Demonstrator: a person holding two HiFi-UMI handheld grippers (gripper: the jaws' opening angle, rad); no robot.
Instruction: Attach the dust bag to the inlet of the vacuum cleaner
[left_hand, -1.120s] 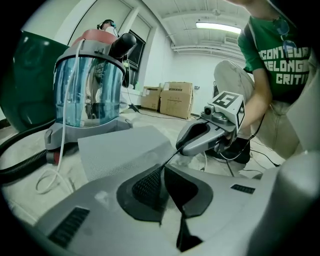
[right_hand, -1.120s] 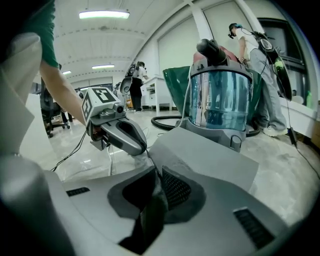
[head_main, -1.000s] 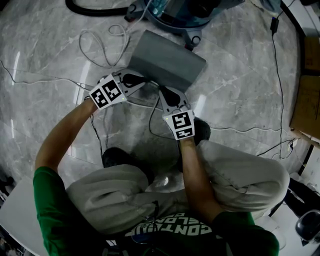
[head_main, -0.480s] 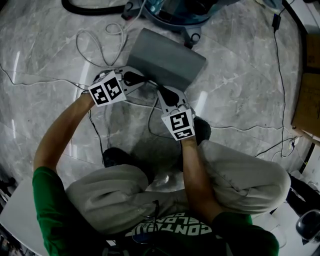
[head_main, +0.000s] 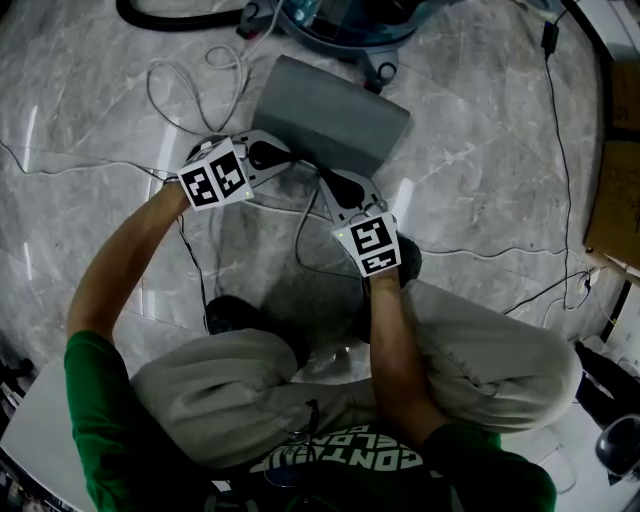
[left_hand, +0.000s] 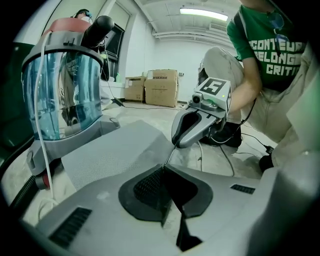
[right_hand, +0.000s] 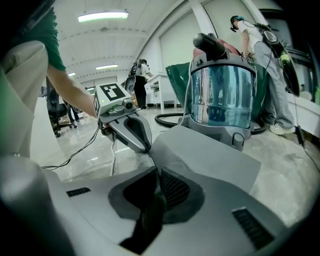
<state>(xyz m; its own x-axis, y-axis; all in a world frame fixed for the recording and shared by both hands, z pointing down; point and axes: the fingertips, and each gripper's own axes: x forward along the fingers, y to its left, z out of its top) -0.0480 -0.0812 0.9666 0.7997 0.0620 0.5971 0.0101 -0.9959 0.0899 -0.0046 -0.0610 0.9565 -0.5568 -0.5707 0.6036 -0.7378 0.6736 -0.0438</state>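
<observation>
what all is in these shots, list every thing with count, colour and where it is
dust bag: one, grey, between the grippers and the vacuum cleaner
vacuum cleaner: one, clear blue tank on grey base, beyond the bag
hose: one, black, on the floor by the vacuum cleaner
cables: several, black and white, trailing over the floor
cardboard boxes: a stack, brown, by the far wall
floor: grey marble
bystanders: two, standing in the background
shoes: two, black, on the floor
left gripper: grey, shut on the bag's near edge
right gripper: grey, jaws closing on the same edge
</observation>
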